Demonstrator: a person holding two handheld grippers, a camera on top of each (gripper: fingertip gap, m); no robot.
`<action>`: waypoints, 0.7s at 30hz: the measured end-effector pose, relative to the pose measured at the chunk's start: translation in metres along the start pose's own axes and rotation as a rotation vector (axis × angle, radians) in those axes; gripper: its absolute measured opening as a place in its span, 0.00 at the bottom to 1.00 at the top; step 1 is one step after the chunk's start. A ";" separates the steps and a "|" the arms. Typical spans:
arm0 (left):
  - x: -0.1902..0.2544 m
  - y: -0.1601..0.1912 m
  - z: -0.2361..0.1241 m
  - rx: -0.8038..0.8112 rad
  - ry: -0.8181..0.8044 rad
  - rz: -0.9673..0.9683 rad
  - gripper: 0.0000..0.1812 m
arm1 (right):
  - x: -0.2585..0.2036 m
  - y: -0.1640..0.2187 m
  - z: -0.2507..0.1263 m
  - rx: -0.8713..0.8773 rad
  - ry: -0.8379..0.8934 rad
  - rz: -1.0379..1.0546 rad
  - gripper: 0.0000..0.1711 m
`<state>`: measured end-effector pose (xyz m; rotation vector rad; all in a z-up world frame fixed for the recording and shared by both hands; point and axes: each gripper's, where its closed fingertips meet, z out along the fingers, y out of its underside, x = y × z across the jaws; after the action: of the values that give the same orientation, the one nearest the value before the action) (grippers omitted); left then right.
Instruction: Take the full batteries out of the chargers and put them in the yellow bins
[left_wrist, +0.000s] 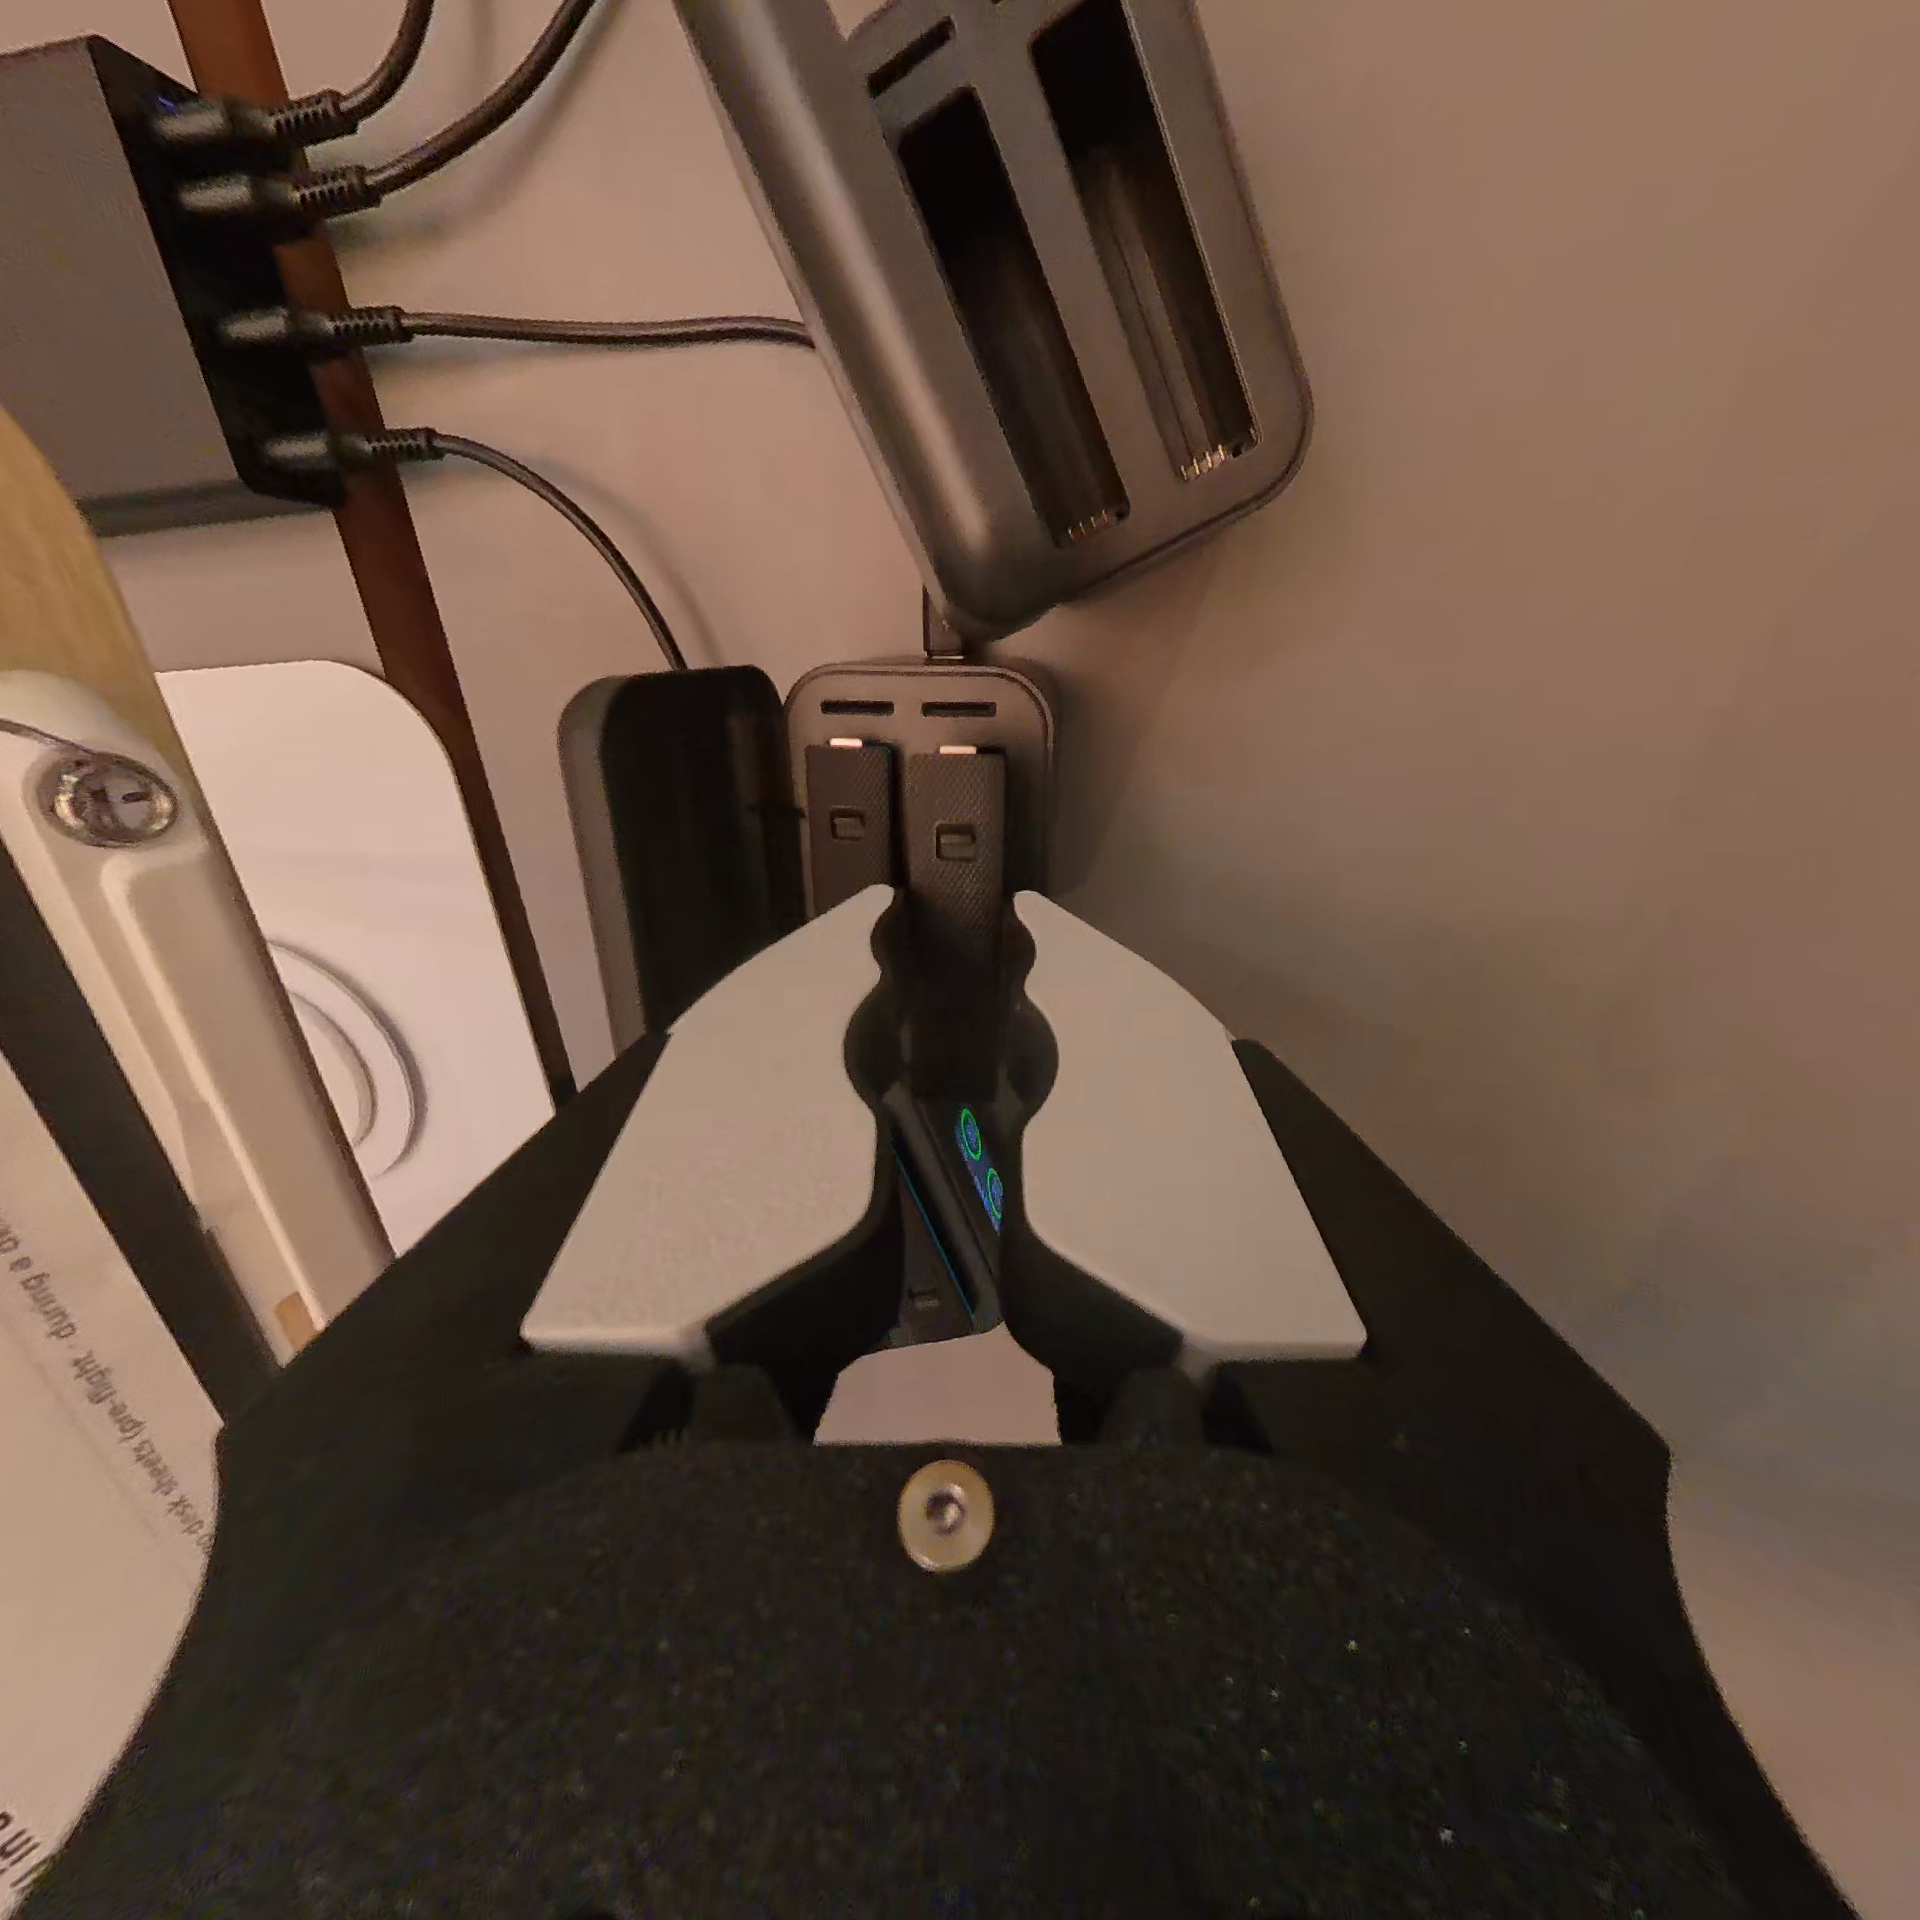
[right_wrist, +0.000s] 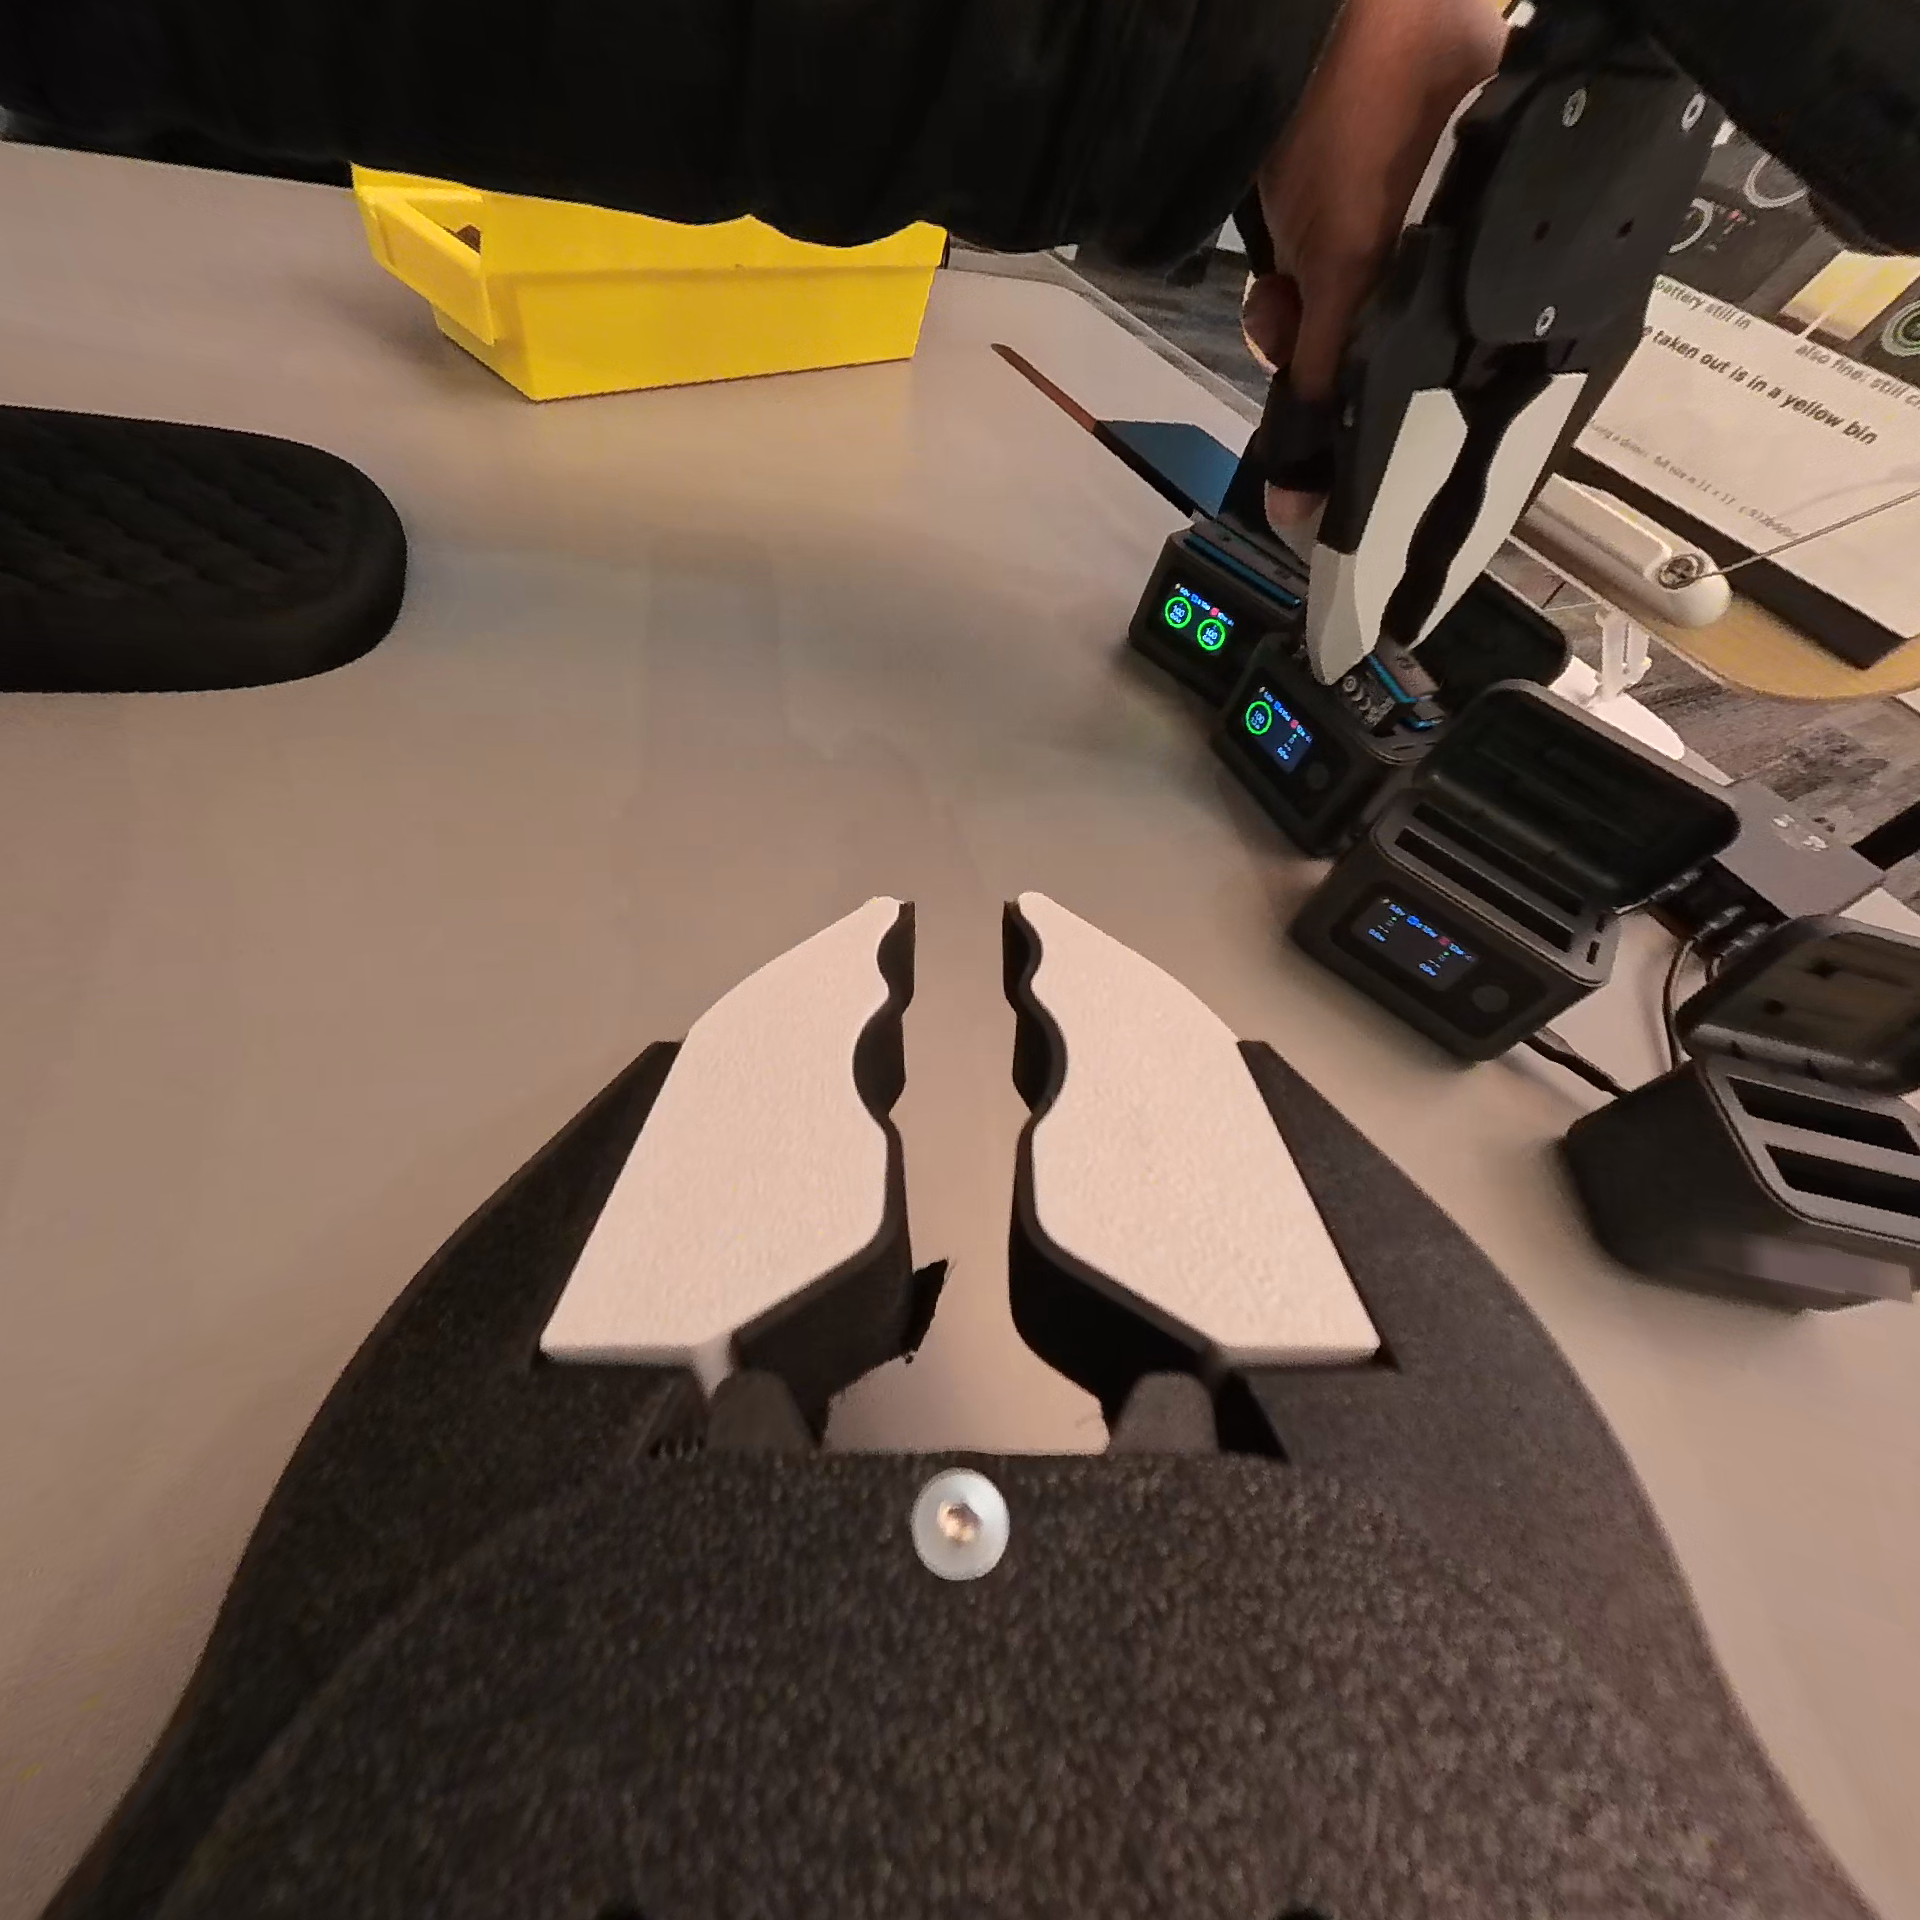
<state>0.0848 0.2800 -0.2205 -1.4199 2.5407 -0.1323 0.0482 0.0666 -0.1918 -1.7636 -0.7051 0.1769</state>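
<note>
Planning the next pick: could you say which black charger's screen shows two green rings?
The farthest charger in the row; the next shows one, the third none.

Between the fingers of my left tongs sits a dark ribbed battery. It is the right one of two standing in a small grey charger, whose lid hangs open to the left. Beyond that lies an empty twin-slot charger, with a cabled grey hub far left. Ahead-left of my right tongs stands the yellow plastic bin. A row of boxy dark chargers runs along their right.
</note>
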 end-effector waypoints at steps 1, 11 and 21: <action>0.000 0.000 0.000 0.000 -0.003 0.002 0.09 | 0.000 0.000 0.000 0.000 0.000 -0.001 0.09; 0.000 -0.005 0.000 0.191 0.024 -0.045 0.09 | 0.000 -0.001 -0.001 0.002 0.002 0.000 0.09; 0.000 -0.001 -0.003 0.267 -0.022 -0.057 0.10 | -0.001 0.000 0.000 -0.003 -0.001 0.000 0.09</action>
<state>0.0850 0.2794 -0.2177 -1.3801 2.3592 -0.4448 0.0478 0.0660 -0.1923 -1.7660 -0.7064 0.1766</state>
